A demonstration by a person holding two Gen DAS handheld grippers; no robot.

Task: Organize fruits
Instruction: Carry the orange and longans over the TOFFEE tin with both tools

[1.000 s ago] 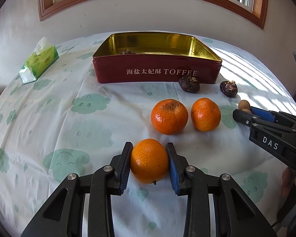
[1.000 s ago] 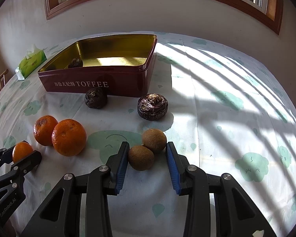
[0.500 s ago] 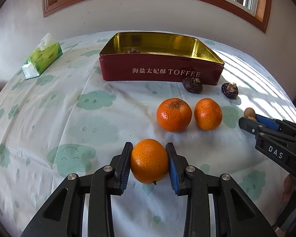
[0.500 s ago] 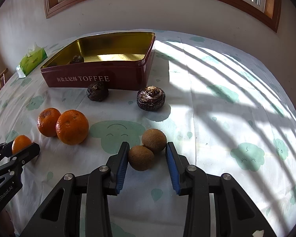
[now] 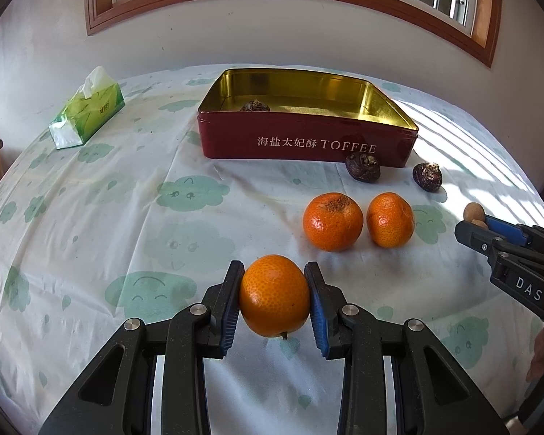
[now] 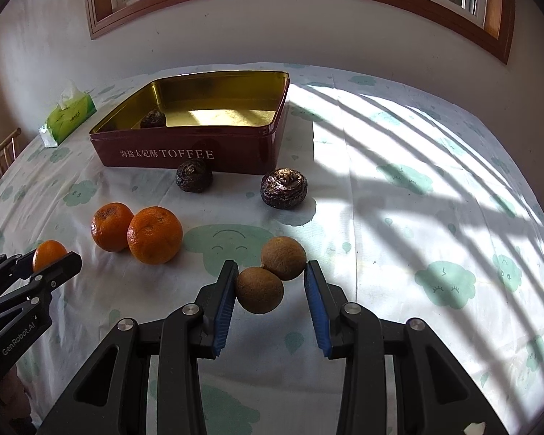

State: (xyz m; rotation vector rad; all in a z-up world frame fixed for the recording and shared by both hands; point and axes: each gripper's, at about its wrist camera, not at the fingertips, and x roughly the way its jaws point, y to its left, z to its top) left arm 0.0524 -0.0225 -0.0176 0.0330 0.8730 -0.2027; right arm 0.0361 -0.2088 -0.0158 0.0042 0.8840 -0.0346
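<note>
My left gripper [image 5: 275, 299] is shut on a small orange [image 5: 274, 295] and holds it above the tablecloth; it also shows in the right wrist view [image 6: 48, 253]. Two more oranges [image 5: 333, 220] [image 5: 390, 219] lie ahead to the right. My right gripper [image 6: 269, 291] is open around a brown kiwi [image 6: 259, 290], with a second kiwi [image 6: 283, 258] touching it just beyond. The red toffee tin [image 5: 308, 145] stands at the back, open, with one dark fruit [image 6: 153, 119] inside. Two dark fruits [image 6: 193, 176] [image 6: 283, 187] lie in front of it.
A green tissue pack [image 5: 87, 112] lies at the back left. A wooden chair [image 6: 0, 156] stands past the table's left edge. The wall and window are behind the tin. Sun stripes cover the cloth at the right.
The left gripper has lifted and drawn back with the orange; the tin and fruits look farther away. The right gripper has risen slightly and stays open around the kiwi.
</note>
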